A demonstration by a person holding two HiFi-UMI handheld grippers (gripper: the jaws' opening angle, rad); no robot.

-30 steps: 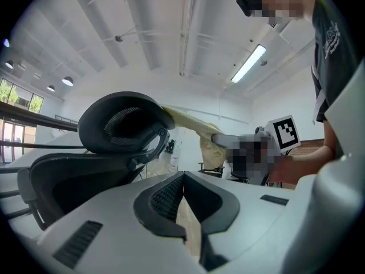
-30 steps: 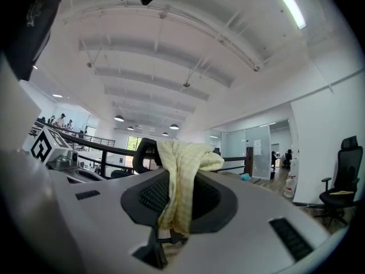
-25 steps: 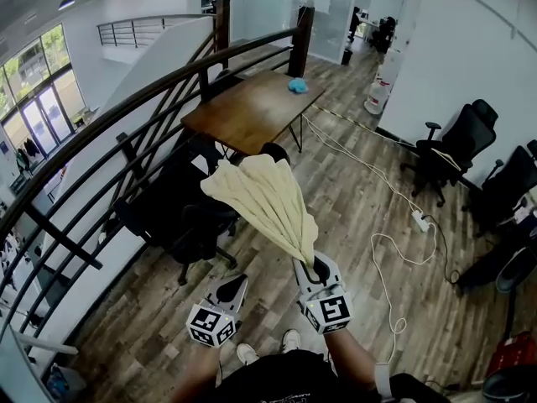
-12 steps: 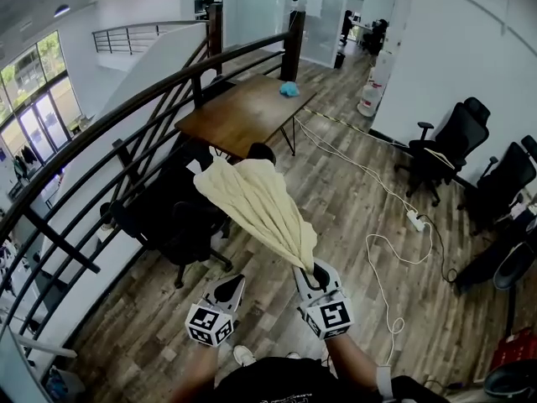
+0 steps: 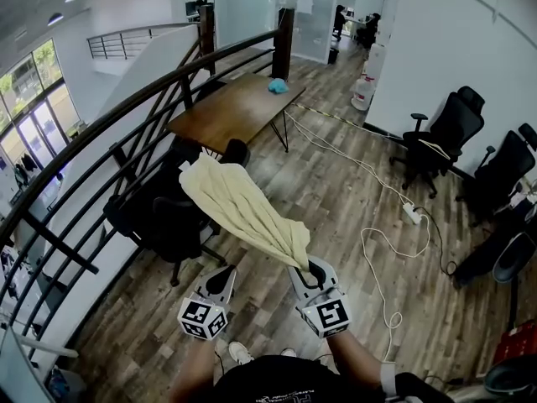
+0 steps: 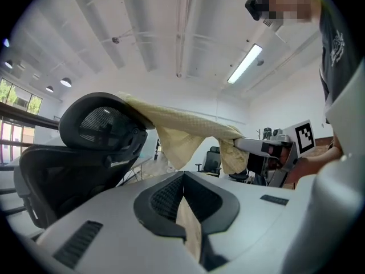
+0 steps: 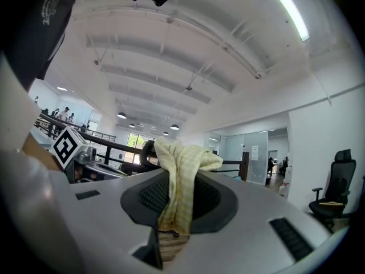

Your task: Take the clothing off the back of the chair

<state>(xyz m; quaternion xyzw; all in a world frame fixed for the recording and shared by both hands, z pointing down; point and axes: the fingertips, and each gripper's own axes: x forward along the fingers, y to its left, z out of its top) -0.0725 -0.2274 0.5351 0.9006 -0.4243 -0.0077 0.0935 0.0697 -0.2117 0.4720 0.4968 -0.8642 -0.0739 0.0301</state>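
A cream garment point(image 5: 239, 208) stretches from the back of a black office chair point(image 5: 164, 225) to my right gripper point(image 5: 309, 267), which is shut on its bunched near end. In the right gripper view the cloth point(image 7: 179, 170) rises out of the closed jaws of the right gripper point(image 7: 171, 216). The garment's far end still drapes over the chair's headrest point(image 6: 97, 130). My left gripper point(image 5: 222, 280) hovers beside the right one, shut and holding nothing. The left gripper view shows its jaws point(image 6: 183, 198) together and the cloth point(image 6: 182, 124) hanging taut above them.
A curved black railing point(image 5: 109, 133) runs along the left behind the chair. A wooden table point(image 5: 231, 107) with a blue object point(image 5: 277, 85) stands beyond it. A white cable point(image 5: 377, 242) snakes over the wood floor. More black chairs point(image 5: 440, 141) stand at the right wall.
Both grippers have drawn back from the chair. The garment has been pulled longer and flatter, and more of the headrest shows.
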